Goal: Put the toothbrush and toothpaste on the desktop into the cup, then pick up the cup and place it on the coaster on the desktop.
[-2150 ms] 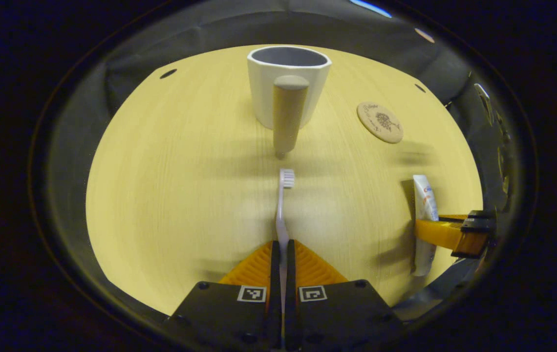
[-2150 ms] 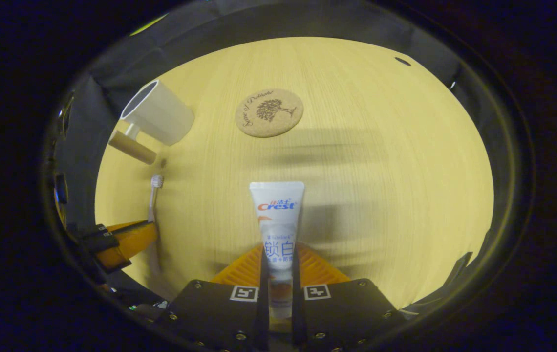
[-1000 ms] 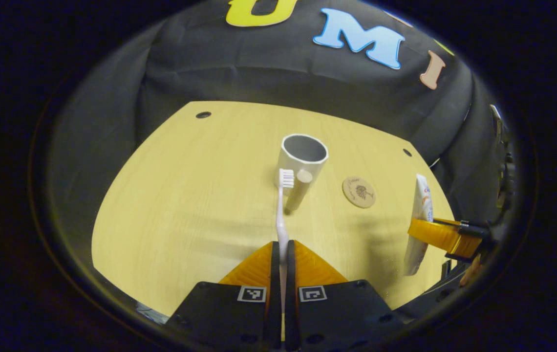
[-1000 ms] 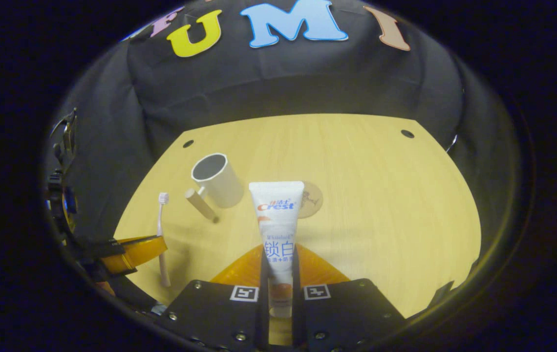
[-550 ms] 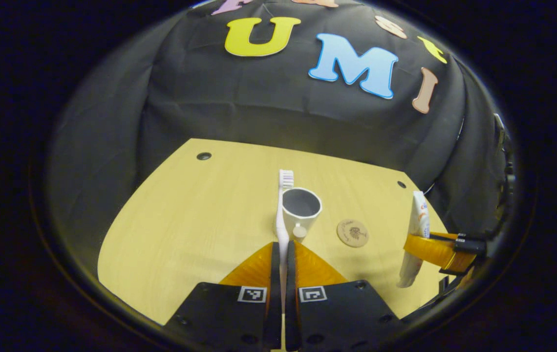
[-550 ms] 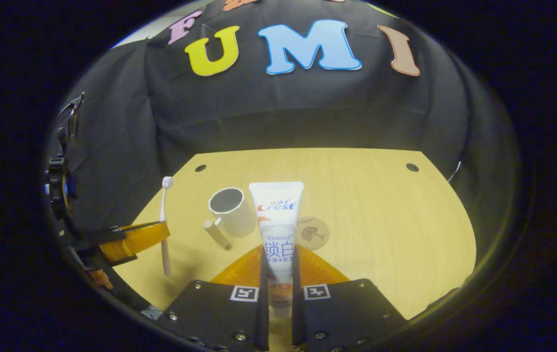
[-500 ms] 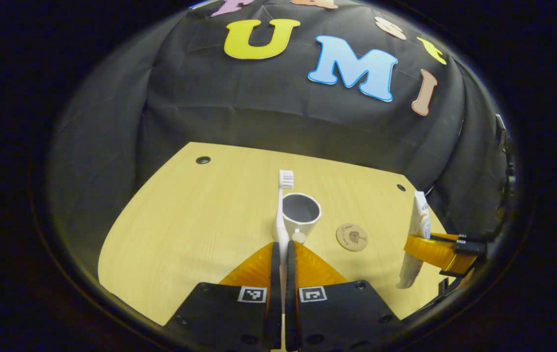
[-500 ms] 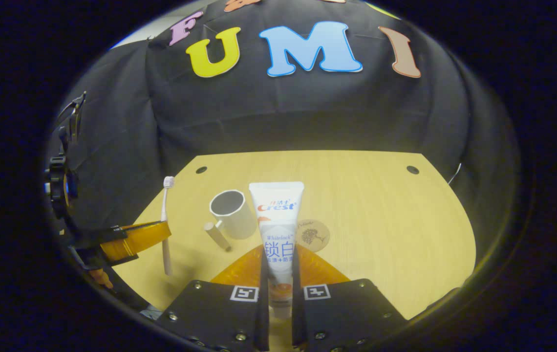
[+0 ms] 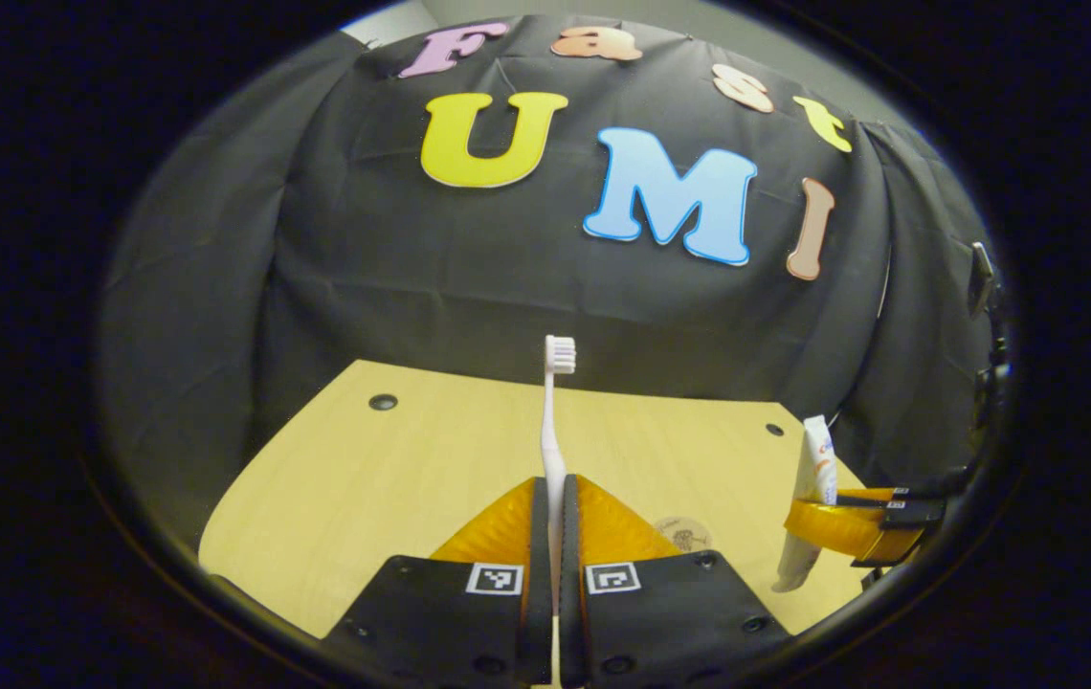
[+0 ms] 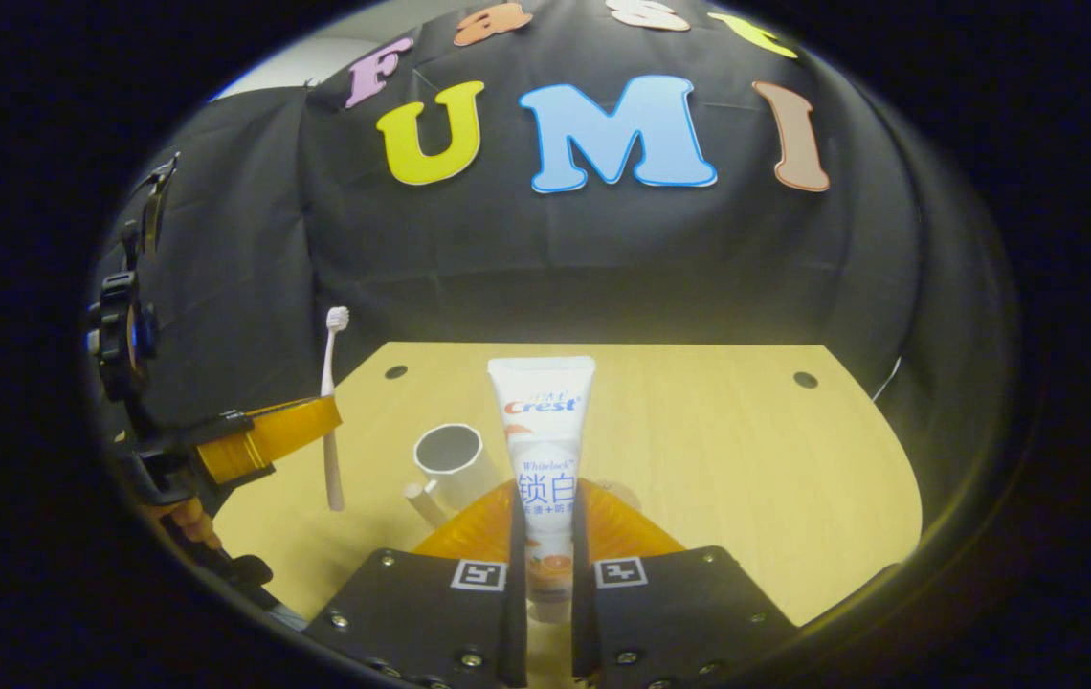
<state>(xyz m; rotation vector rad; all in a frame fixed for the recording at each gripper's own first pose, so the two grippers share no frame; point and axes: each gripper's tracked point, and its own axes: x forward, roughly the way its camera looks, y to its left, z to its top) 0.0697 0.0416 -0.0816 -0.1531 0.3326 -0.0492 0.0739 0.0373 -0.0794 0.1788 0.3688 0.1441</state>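
My left gripper (image 9: 552, 498) is clamped on the toothbrush (image 9: 553, 421), handle between both fingers, bristle head pointing up, lifted above the desktop (image 9: 392, 469). My right gripper (image 10: 545, 507) pinches the toothpaste (image 10: 543, 431) upright, flat crimped end on top, also off the desk. In the right gripper view the cup (image 10: 450, 461) stands open-mouthed on the desk, below and between the two held items. The coaster (image 9: 682, 532) lies flat on the desk, partly hidden behind my left fingers.
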